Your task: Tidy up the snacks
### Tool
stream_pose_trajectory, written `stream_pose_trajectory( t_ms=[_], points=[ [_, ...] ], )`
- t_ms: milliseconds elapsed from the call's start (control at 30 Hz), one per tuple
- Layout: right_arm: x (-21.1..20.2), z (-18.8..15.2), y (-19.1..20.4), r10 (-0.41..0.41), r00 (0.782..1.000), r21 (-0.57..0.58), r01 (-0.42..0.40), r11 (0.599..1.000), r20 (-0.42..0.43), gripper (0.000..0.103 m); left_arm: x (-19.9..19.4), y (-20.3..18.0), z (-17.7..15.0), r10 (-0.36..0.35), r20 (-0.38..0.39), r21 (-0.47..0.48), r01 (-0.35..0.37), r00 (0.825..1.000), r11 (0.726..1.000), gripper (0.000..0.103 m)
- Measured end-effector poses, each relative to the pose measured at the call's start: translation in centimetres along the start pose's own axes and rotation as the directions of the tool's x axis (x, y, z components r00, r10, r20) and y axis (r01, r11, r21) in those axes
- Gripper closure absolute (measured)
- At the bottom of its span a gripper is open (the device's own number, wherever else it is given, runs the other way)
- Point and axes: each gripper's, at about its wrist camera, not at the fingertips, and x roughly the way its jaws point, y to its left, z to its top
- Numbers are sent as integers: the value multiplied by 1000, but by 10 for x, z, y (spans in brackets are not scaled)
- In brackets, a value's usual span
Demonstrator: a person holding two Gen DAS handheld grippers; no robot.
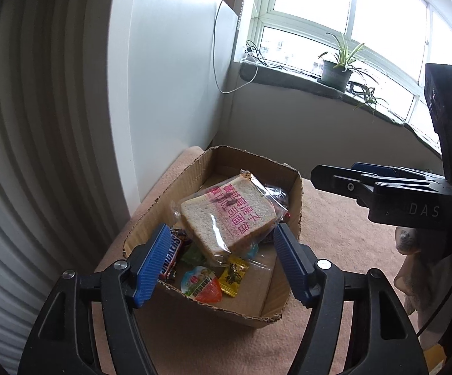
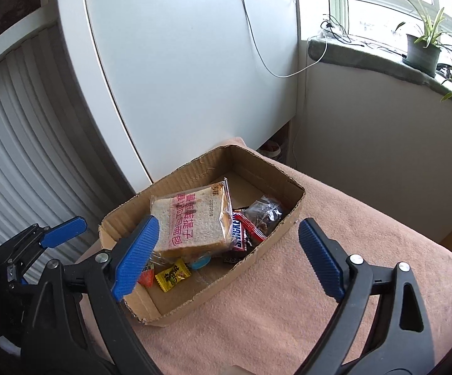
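Left wrist view: left tongs (image 1: pixel 219 262) spread apart, empty; wrapped bread slice (image 1: pixel 226 215) just beyond them, atop snacks in cardboard box (image 1: pixel 298 193).
Right wrist view: right tongs (image 2: pixel 229 256) spread apart, empty; bread slice (image 2: pixel 191 222) beside their left finger, inside box (image 2: pixel 257 250).

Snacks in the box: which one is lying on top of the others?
The wrapped bread slice with pink writing. It leans over the Snickers bar and the yellow candy, which sit lower down.
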Motion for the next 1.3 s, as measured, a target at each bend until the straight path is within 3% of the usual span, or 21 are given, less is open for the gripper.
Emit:
stream_pose_trajectory(
  t_ms=[167, 533, 1300],
  points=[
    [-30, -15, 9, -36, 998, -12, 36, 999, 43, 10, -22, -3, -8, 6, 36, -16, -6, 999, 1000, 34],
    [-68, -40, 19, -90, 991, -15, 92, 996, 102, 9, -39, -5, -21, 19, 37, -47, -17, 999, 999, 32],
    [-78, -60, 7, -124, 986, 20, 123, 992, 114, 9, -47, -17, -28, 85, 20, -55, -84, 996, 995, 32]
  ],
)
